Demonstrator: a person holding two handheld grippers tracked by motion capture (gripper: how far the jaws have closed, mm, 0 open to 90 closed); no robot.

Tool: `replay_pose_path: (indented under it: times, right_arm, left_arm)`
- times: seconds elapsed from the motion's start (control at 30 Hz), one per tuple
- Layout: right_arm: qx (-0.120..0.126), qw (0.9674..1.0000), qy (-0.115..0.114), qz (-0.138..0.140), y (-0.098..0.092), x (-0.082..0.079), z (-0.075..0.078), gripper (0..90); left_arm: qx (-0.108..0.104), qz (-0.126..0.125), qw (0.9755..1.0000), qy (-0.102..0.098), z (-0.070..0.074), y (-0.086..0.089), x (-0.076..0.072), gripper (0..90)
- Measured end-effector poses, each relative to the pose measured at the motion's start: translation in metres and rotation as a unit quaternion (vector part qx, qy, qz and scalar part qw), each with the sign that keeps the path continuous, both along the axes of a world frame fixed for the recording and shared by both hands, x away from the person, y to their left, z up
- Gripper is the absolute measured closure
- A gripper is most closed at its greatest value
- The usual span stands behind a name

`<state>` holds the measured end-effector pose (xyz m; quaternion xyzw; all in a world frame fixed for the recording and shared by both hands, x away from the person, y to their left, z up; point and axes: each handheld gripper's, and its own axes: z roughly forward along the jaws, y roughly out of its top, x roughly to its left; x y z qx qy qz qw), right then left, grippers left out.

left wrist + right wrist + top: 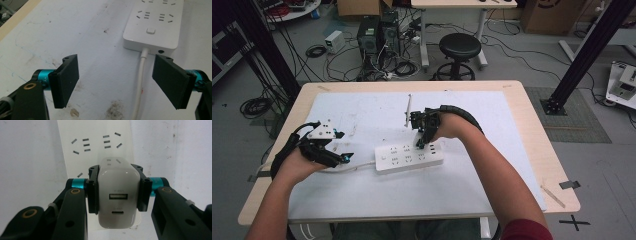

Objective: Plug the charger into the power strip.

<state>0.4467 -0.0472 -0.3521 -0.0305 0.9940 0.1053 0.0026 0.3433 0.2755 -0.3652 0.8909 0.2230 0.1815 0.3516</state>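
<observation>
White mat [362,115] — charger [117,192] hiding sockets

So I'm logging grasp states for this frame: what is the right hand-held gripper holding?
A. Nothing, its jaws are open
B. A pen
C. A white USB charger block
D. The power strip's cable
C: in the right gripper view the right hand-held gripper has both jaws pressed against the sides of a white USB charger block, over the power strip.

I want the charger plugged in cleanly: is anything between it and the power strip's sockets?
Nothing visible. The right tongs hold the charger over the power strip, whose visible sockets are bare.
</observation>
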Motion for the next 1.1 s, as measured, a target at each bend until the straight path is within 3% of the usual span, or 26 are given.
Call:
replay_pose_path:
  times: [0.17, 0.27, 0.3, 0.4, 0.6, 0.67, 0.7, 0.93, 1.1]
  right_arm:
    - [-0.016, 0.9996, -0.007, 0.022, 0.003, 0.0, -0.001, 63.3]
    - [-0.041, 0.9972, -0.022, 0.058, 0.013, -0.002, -0.002, 63.3]
    - [-0.041, 0.9972, -0.022, 0.058, 0.013, -0.002, -0.002, 63.3]
    - [-0.071, 0.9945, -0.028, 0.071, 0.022, -0.005, -0.002, 63.4]
    - [-0.083, 0.9932, -0.032, 0.076, 0.027, -0.008, -0.002, 63.6]
    - [-0.083, 0.9932, -0.032, 0.076, 0.027, -0.008, -0.002, 63.6]
    - [-0.085, 0.9937, -0.023, 0.069, 0.028, -0.003, -0.01, 63.6]
    - [-0.081, 0.9942, -0.022, 0.068, 0.027, -0.003, -0.01, 63.7]
    - [-0.085, 0.9937, -0.034, 0.064, 0.028, -0.008, -0.011, 63.8]
  left_arm:
    - [0.001, 0.001, 1.0, 0.0, -0.001, 0.0, 0.0, 21.6]
    - [0.002, 0.002, 1.0, 0.002, -0.002, -0.001, 0.0, 21.6]
    - [0.002, 0.002, 1.0, 0.002, -0.002, -0.001, 0.0, 21.6]
    - [0.004, -0.001, 1.0, 0.002, -0.002, -0.002, 0.0, 21.6]
    - [0.001, 0.0, 1.0, 0.004, -0.003, -0.005, 0.0, 21.6]
    - [0.004, -0.001, 1.0, 0.002, -0.003, -0.006, 0.0, 21.6]
    - [0.004, -0.004, 1.0, 0.003, -0.002, -0.006, 0.0, 21.6]
    - [0.005, -0.003, 1.0, 0.003, -0.004, -0.008, 0.001, 21.6]
    - [0.006, -0.005, 1.0, 0.005, -0.005, -0.013, 0.003, 21.6]
